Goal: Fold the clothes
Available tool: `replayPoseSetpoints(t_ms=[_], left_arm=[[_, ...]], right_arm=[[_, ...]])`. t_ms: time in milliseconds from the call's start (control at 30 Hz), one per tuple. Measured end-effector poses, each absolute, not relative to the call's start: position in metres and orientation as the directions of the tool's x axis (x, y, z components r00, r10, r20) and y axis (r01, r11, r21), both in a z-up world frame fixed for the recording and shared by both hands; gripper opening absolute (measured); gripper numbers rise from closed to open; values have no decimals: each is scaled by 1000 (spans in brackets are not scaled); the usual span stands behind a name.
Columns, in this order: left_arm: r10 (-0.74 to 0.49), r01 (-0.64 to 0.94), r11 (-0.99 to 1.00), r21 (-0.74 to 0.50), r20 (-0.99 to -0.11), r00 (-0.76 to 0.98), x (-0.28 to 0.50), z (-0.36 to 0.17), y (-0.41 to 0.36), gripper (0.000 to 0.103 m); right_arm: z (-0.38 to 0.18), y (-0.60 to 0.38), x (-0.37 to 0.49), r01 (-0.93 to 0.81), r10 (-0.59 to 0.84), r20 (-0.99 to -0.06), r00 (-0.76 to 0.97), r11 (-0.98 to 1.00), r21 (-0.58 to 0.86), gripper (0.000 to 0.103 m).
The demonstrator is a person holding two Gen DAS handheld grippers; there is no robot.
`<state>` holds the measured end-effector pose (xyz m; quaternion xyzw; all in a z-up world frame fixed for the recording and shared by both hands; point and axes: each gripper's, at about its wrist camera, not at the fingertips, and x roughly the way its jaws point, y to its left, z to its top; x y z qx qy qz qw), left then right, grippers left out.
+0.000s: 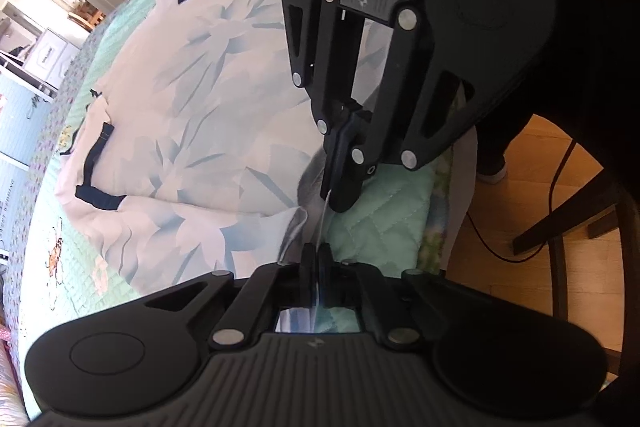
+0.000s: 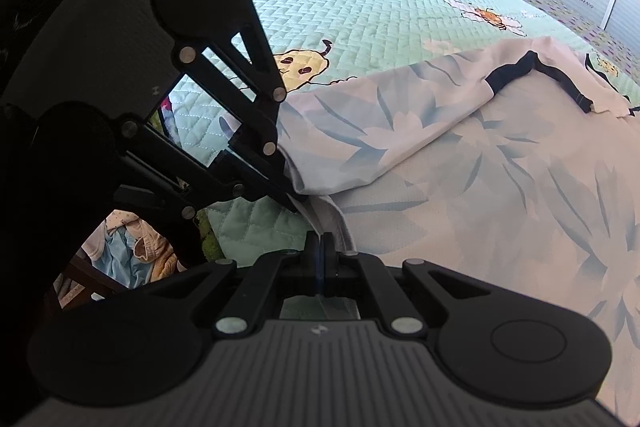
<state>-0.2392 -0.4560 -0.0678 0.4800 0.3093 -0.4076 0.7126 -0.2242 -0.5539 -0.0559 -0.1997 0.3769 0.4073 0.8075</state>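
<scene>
Two grippers are biting the same hem, and that is the whole story of this fold. Looking through the left wrist camera first: the left gripper (image 1: 316,253) is sitting at six o'clock, its jaws pressed together on a thin edge of the garment (image 1: 180,131), a pale top with a washed blue flower print and dark trim, which is lying spread over the green quilt (image 1: 376,227) and filling the frame from nine o'clock up toward eleven. The right gripper (image 1: 340,187) is coming in from one o'clock, jaws closed, its tip resting on the same edge just beyond the left one. A dark strap (image 1: 98,151) is showing out at nine o'clock. Switching to the right wrist camera: the right gripper (image 2: 319,247) is clamping the hem at six o'clock, and the left gripper (image 2: 290,205) is reaching in from nine o'clock, pinching the fabric right beside it. The garment (image 2: 480,187) is running away toward three o'clock, one flap already doubled over near the middle, the quilt (image 2: 360,11) stretching out at twelve. My read: with both pinches this close, the hands are needing to draw apart along the hem, keeping it taut, before lifting. Carrying the edge low and level toward the far side should be keeping the layers from bunching; a slack middle is the risk.
</scene>
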Motion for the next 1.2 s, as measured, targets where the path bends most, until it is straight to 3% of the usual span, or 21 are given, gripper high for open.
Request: replayPoseSetpoints(t_ms=[767,1200], left_arm=[[-282,917,243,317,-881,379,-240,-61,-448,0],[-283,857,339,389,-826,487,-261,-72,-441,1]], right_arm=[[-55,-553,-228,-829,523,-787,326,558,28,0],[-62,-550,-233,-824,508,-785,355,567,-6,0]])
